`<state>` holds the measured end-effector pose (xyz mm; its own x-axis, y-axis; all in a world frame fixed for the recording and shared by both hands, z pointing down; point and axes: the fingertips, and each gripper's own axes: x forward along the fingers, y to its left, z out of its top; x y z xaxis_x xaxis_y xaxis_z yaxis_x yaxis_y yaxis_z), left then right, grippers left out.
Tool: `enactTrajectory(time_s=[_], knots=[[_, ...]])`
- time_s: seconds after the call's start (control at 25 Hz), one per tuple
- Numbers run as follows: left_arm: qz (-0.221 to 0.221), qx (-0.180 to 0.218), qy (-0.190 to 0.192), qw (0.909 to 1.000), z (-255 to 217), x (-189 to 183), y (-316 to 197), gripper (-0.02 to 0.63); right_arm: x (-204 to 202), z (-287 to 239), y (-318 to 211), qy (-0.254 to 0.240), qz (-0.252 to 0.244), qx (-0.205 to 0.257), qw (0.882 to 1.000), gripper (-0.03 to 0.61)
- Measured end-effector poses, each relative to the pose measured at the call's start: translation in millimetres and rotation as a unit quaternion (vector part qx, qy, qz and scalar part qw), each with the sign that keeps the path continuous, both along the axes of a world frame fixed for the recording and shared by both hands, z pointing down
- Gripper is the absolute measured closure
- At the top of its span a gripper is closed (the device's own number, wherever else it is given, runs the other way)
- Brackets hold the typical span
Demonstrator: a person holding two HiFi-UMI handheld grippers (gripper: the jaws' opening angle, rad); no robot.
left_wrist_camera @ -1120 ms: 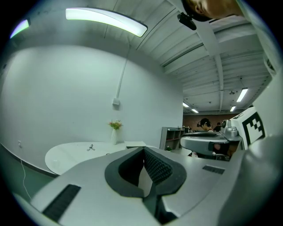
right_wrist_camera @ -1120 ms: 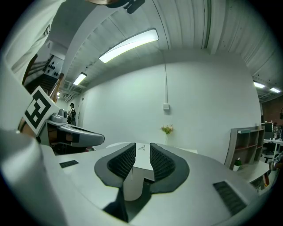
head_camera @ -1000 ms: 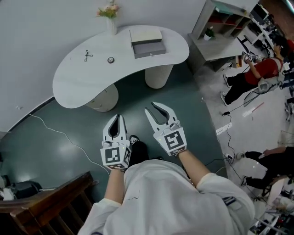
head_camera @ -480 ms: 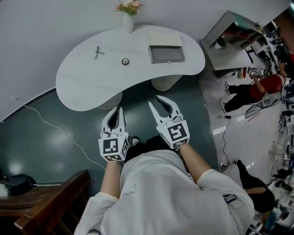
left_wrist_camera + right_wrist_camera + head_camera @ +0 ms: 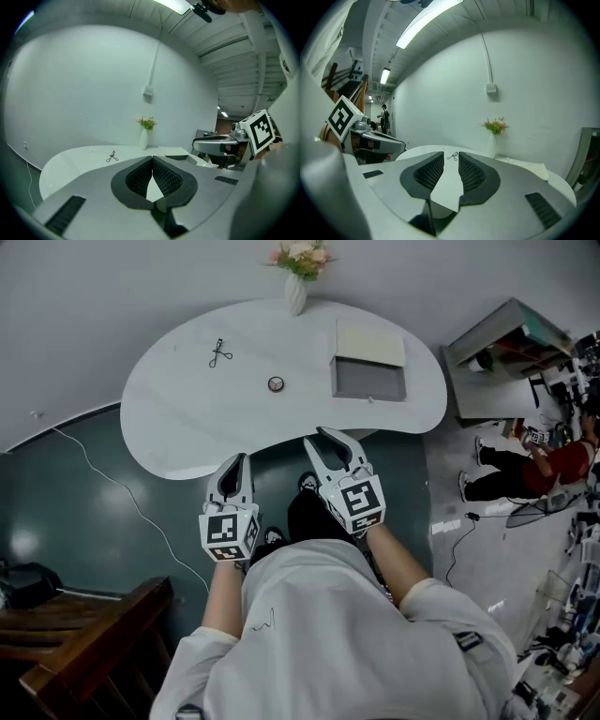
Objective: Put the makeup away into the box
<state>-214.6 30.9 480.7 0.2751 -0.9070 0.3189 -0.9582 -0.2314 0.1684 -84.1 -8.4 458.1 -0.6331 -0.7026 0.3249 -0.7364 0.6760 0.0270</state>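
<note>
Cable (image 5: 141, 512) on the dark floor at left. Dark object (image 5: 21, 582) cut off by the left edge, can't tell what it is. Wooden railing (image 5: 94, 638) bottom left, partly out of frame. White curved table (image 5: 187, 418) ahead, its base mostly hidden under the top.

Curler (image 5: 220, 353) lies on the table's left part, small, detail hard to read. Left gripper (image 5: 237, 461) is at the table's near edge, touching nothing on it, jaws clenched tip to tip and empty. Round item (image 5: 276, 383) mid-table, between curler and box, too small to identify. Vase (image 5: 295, 294) with flowers at the far edge.

Right gripper (image 5: 325, 439) is just over the near edge, jaws parted and empty. In the right gripper view the curler shows far off through the gap, not in it.

Box (image 5: 368, 379) on the table's right part, open, pale lid (image 5: 370, 341) at its far side. Inside looks grey, contents can't be made out. Curler and round item both lie outside the box.

White shirt (image 5: 328, 634) fills the lower middle and hides most of the feet. Shelf (image 5: 506, 334) far right. Seated person (image 5: 553, 465) partly cut off by the right edge.
</note>
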Motion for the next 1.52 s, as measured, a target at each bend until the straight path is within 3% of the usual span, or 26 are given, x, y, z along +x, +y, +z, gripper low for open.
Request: enactTrajectory(time_s=[0.36,0.76,1.52], knots=[[-0.037,-0.059,0.006,0.9976,23.9,25.3,-95.4,0.595,8.4,20.6,-94.0,-0.004,-0.056,-0.043,0.998,0.485],[-0.064,-0.139,-0.006,0.9881,86.7,15.6,-124.4,0.595,0.8,95.1,-127.4,0.022,-0.080,-0.124,0.989,0.474],[-0.017,-0.208,0.012,0.9780,162.4,-55.6,-174.8,0.595,-73.5,196.7,-194.4,0.114,-0.050,-0.196,0.973,0.432]])
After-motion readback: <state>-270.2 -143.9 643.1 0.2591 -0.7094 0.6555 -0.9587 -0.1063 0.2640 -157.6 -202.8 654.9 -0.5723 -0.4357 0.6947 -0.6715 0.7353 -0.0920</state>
